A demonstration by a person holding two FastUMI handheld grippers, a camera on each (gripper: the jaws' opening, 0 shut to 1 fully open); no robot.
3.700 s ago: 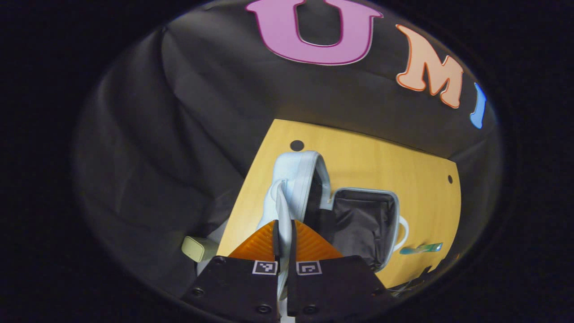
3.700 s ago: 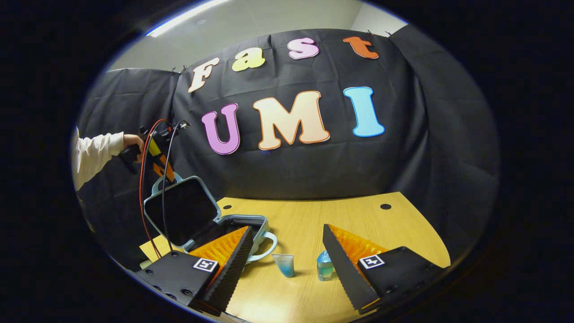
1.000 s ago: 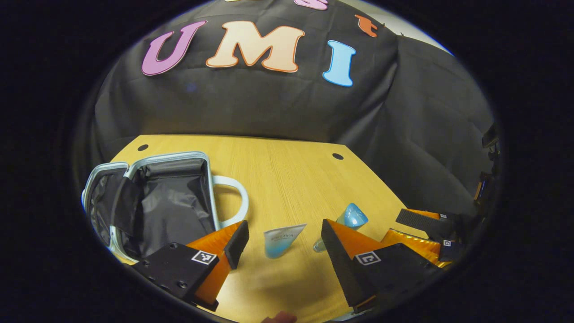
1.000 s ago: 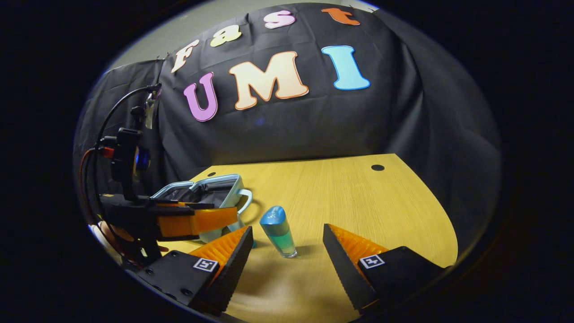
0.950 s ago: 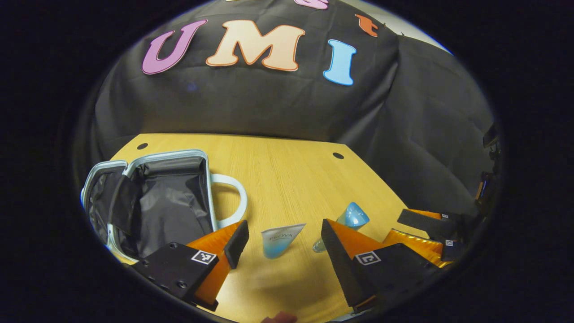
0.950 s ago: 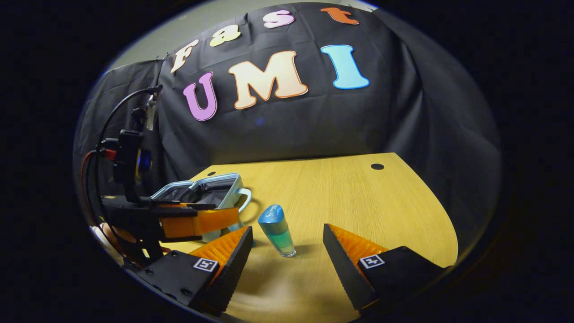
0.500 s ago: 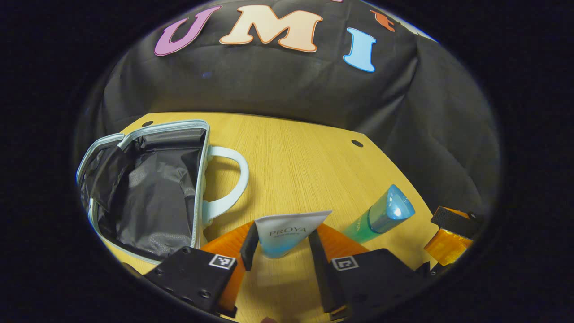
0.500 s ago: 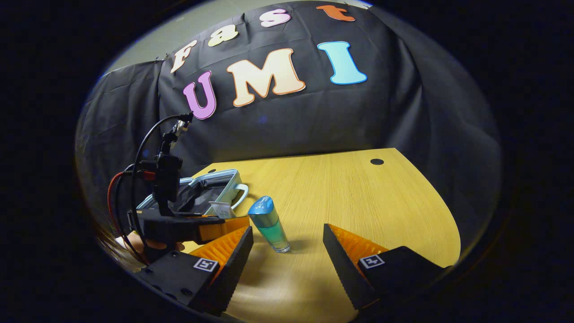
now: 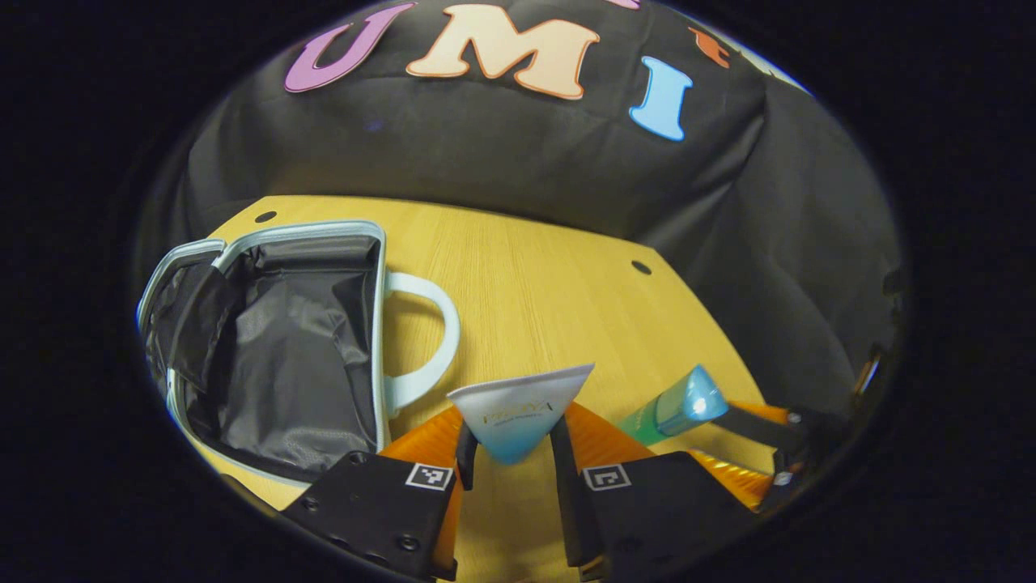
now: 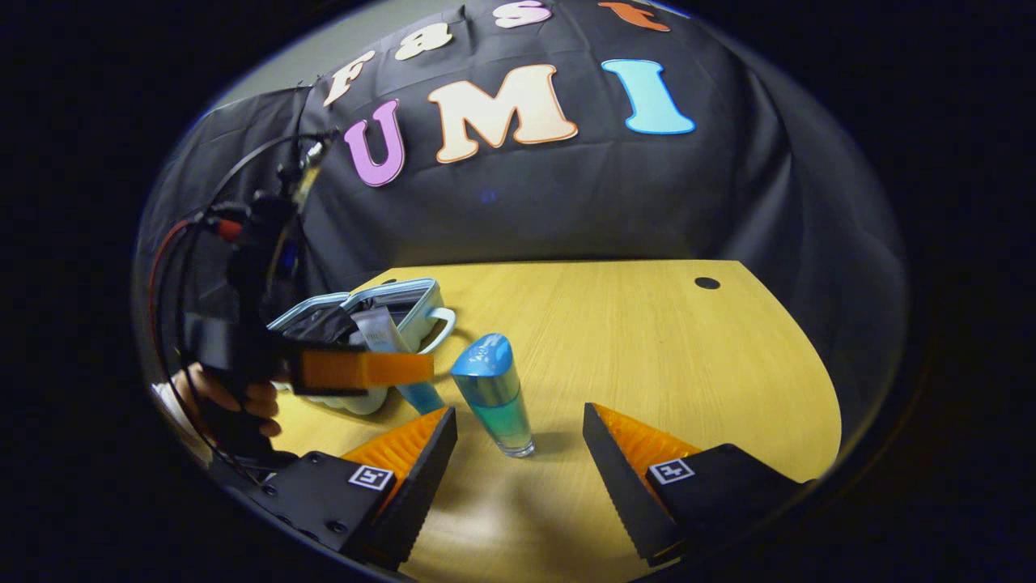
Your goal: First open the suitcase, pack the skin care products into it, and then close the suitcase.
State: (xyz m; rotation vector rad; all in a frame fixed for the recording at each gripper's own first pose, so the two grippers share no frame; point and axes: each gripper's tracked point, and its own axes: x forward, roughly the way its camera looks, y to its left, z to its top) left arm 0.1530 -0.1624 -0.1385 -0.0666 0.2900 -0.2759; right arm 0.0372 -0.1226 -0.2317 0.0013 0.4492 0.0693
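1. My left hand-held gripper [image 9: 507, 453] has let go of the suitcase [image 9: 267, 348] lid it was pinching and swung over to the skin care products.
2. That lid now lies folded back flat.
3. My left fingers, spread wide a second ago, have closed onto the white-and-blue tube [image 9: 518, 409], which now sits pinched between them and raised off the worktop [image 9: 534, 283].
4. My right hand-held gripper [image 10: 518, 453] has moved up to the blue-capped bottle [image 10: 494, 393], which now stands just ahead of its spread fingers.
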